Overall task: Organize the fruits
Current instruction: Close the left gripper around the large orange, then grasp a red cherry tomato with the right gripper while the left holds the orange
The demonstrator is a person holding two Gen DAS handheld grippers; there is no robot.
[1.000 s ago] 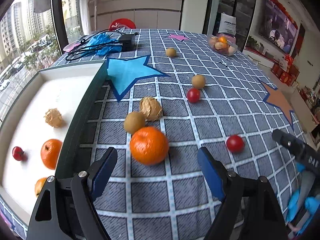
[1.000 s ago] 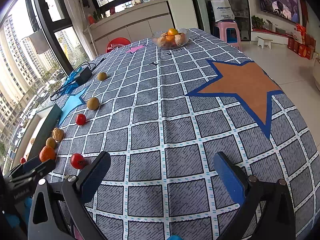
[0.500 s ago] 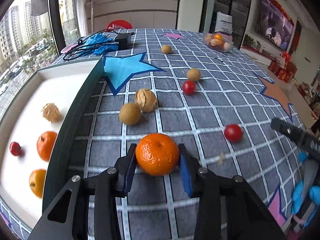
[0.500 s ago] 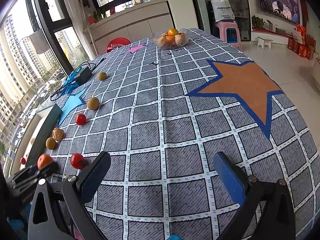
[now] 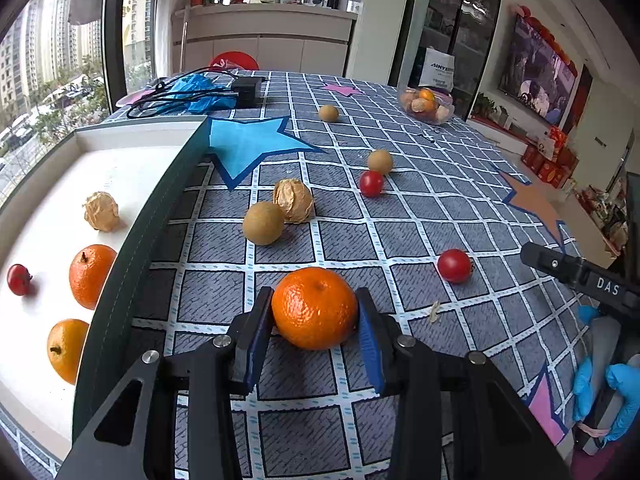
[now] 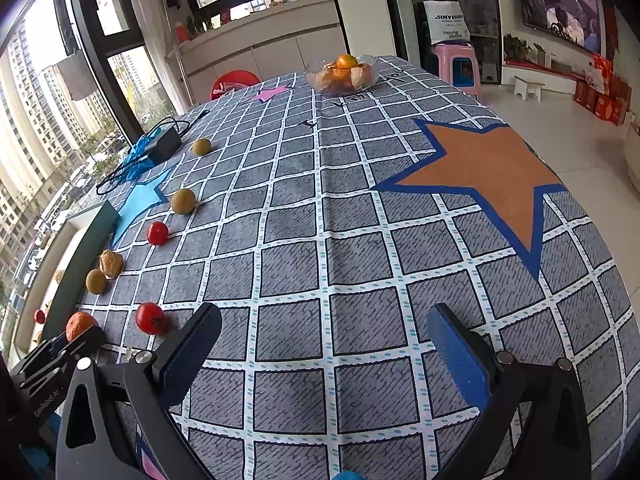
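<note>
Checked grey cloth [image 5: 400, 216] with star patches covers a long table in a bright flat. At 9 o'clock in the left wrist view lies a white tray [image 5: 132, 136] holding a tomato [image 5: 18, 279], two oranges and a husk fruit [image 5: 101, 211].

At centre the orange [image 5: 315, 307] sits on the cloth just right of the tray's dark wall, its dimpled stem end turned up and toward 12 o'clock; it is near round, slightly squat, with no clear long axis.

The left claw [image 5: 316, 334] pinches that orange, one blue pad on each flank. A second ago the jaws stood wide with the fruit lying ahead of them; they closed on it in the first half of that second and have held since.

Toward 1 o'clock lie a brown fruit [image 5: 263, 223], a second husk [image 5: 293, 200] and more tomatoes.

The right claw [image 6: 324, 354] hangs spread wide over bare cloth, holding nothing, unchanged.
</note>
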